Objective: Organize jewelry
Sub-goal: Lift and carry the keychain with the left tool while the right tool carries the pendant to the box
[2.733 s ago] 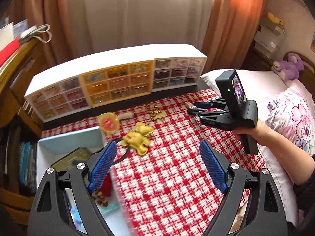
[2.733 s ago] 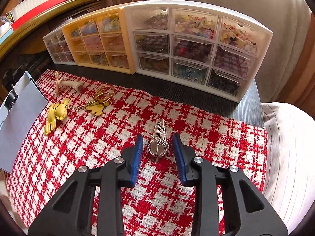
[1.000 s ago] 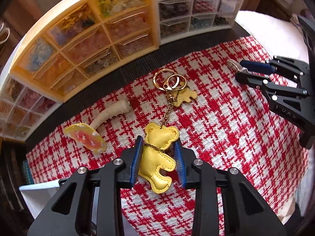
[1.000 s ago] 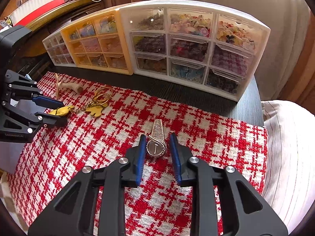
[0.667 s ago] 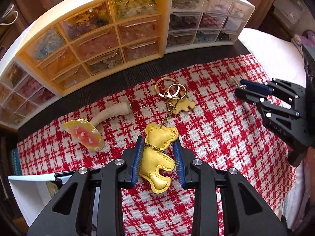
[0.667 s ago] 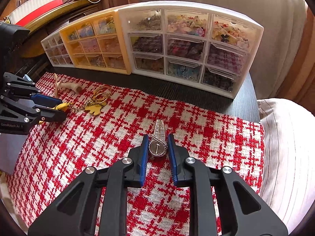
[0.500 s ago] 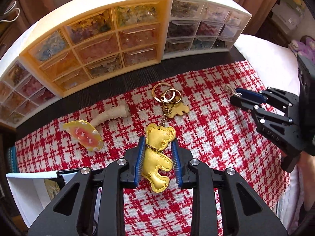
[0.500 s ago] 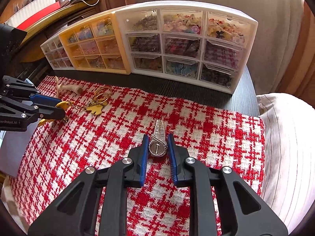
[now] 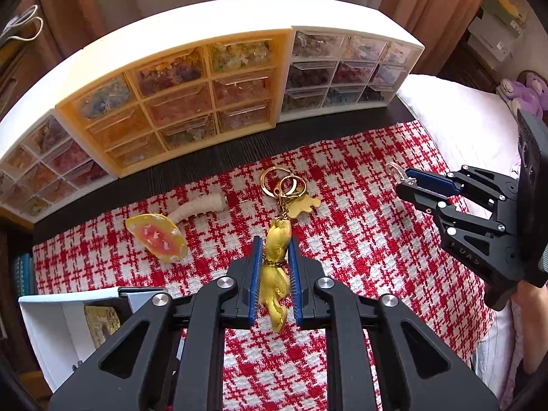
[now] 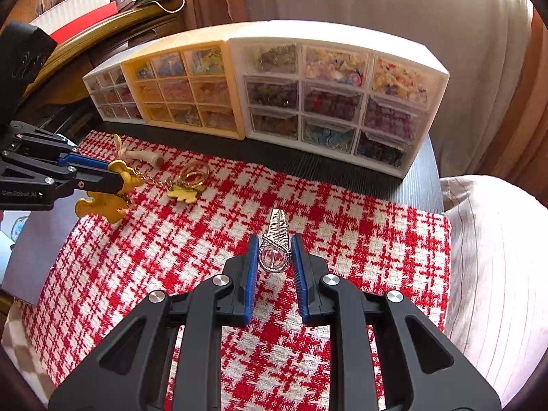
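My left gripper [image 9: 274, 260] is shut on a gold bear charm [image 9: 275, 267] and holds it just above the red checked cloth [image 9: 359, 239]. Its chain runs to gold key rings [image 9: 282, 183] and a small gold charm [image 9: 303, 205] that still lie on the cloth. In the right wrist view the bear [image 10: 109, 195] hangs from the left gripper [image 10: 116, 179]. My right gripper [image 10: 274, 257] is shut on a silver wire-wrapped pendant [image 10: 274, 250] with a clear bead, lifted off the cloth; it also shows in the left wrist view [image 9: 406, 183].
Three drawer cabinets, white [image 9: 349, 68], yellow [image 9: 178, 92] and white [image 9: 41, 161], stand along the back of the table. A pink-and-yellow ornament with a cream handle [image 9: 157, 236] lies on the cloth. A white box [image 9: 51, 335] sits at the lower left. A bed [image 10: 496, 257] lies to the right.
My left gripper closed on the gold bear and lifted it, turning it edge-on and pulling the chain. My right gripper closed on the silver pendant and raised it slightly.
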Available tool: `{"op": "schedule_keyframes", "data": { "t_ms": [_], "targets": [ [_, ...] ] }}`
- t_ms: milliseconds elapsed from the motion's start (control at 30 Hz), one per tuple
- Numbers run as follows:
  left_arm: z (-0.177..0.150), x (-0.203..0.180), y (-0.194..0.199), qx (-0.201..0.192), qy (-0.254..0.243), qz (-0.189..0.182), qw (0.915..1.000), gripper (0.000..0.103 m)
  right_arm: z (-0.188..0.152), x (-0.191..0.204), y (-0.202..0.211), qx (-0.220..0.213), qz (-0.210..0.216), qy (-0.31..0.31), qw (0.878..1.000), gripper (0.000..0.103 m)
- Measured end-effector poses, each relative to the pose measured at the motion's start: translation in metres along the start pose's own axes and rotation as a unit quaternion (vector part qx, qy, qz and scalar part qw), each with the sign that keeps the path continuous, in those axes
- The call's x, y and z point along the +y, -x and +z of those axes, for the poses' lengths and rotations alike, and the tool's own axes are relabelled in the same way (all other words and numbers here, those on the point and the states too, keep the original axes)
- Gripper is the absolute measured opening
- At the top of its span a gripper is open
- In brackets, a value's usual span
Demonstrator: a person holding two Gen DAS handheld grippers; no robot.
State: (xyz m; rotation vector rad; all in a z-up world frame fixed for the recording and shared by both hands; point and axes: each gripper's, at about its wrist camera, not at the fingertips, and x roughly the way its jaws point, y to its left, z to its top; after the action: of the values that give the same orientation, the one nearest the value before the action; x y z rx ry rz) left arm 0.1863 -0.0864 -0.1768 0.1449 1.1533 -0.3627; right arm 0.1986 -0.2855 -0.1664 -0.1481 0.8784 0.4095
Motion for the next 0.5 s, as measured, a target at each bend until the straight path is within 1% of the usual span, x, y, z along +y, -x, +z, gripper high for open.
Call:
{"op": "schedule_keyframes", "data": {
  "t_ms": [100, 300, 400, 500],
  "targets": [
    [-0.003, 0.001, 0.004, -0.006, -0.001, -0.006, 1.0000, 0.012, 0.005, 0.002, 0.009, -0.007, 0.002, 0.001, 1.000, 0.020],
    [-0.006, 0.001, 0.010, -0.019, -0.008, -0.002, 0.9998, 0.011, 0.014, 0.008, 0.024, -0.022, 0.003, 0.006, 1.000, 0.020],
    [-0.008, -0.001, 0.013, -0.028, -0.005, -0.008, 0.9996, 0.011, 0.017, 0.013, 0.031, -0.027, 0.006, 0.006, 1.000, 0.020],
    [-0.010, 0.000, 0.025, -0.040, -0.005, -0.012, 0.9991, 0.011, 0.020, 0.018, 0.036, -0.031, 0.010, 0.010, 0.999, 0.020]
  ]
}}
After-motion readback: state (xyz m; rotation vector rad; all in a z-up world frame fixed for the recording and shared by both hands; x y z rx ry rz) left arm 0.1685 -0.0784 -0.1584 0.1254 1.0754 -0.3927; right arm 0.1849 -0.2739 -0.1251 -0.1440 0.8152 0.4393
